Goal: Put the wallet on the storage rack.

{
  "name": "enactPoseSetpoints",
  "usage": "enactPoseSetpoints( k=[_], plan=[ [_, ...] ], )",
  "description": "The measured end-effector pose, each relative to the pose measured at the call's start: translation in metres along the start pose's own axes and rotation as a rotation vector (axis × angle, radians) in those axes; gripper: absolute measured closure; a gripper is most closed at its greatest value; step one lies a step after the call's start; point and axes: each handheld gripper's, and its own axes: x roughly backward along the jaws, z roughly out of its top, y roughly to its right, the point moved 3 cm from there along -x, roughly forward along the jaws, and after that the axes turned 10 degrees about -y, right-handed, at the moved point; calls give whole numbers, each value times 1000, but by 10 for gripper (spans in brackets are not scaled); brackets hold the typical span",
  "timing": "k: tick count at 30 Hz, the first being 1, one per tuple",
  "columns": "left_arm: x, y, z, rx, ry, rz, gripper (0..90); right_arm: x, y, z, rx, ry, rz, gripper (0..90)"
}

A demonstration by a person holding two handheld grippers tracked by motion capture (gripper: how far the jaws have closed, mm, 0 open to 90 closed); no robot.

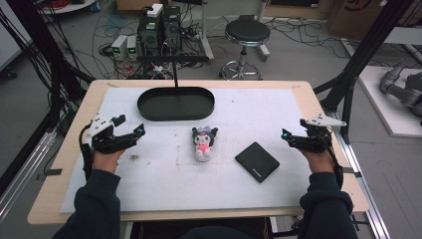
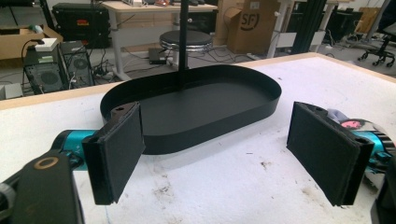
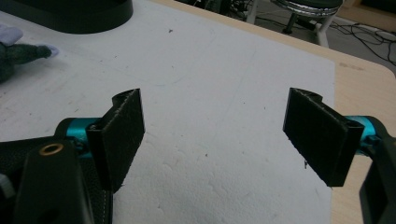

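Observation:
A small plush toy (image 1: 204, 142) with a dark hood and pink front lies mid-table on the white mat (image 1: 159, 174). Behind it stands a black oval tray (image 1: 175, 103), empty, seen close in the left gripper view (image 2: 196, 102). A flat black case (image 1: 257, 162) rests to the toy's right. My left gripper (image 1: 130, 125) hovers at the mat's left side, open (image 2: 215, 140), pointed at the tray, with the toy (image 2: 348, 122) peeking out behind its right jaw. My right gripper (image 1: 293, 129) is open (image 3: 212, 121) over bare mat at the right, with the toy (image 3: 18, 46) far to its left.
A thin black post (image 1: 175, 74) rises at the tray's back rim. The wooden table edge (image 1: 318, 104) borders the mat. Beyond the table are a round stool (image 1: 247, 35), computer towers (image 1: 159, 27) and cables on the floor.

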Motion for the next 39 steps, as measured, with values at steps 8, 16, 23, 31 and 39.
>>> enactPoseSetpoints(
  k=[8, 16, 23, 31, 39],
  plan=[
    [-3, -1, -1, 6, -7, -1, 186, 0, 2, 0, -8, 8, 11, 210],
    [-2, -1, -2, 6, -12, 4, 188, -1, -4, -6, 8, -4, 67, 283],
    [-3, -2, -4, 4, -16, 5, 191, -6, -17, -16, 40, -39, 143, 323],
    [-5, -2, -5, 0, -29, 0, 197, -15, -37, -21, 118, -103, 248, 444],
    [-6, -4, -6, 8, -35, 1, 200, -33, -44, -30, 118, -204, 333, 468]
  ],
)
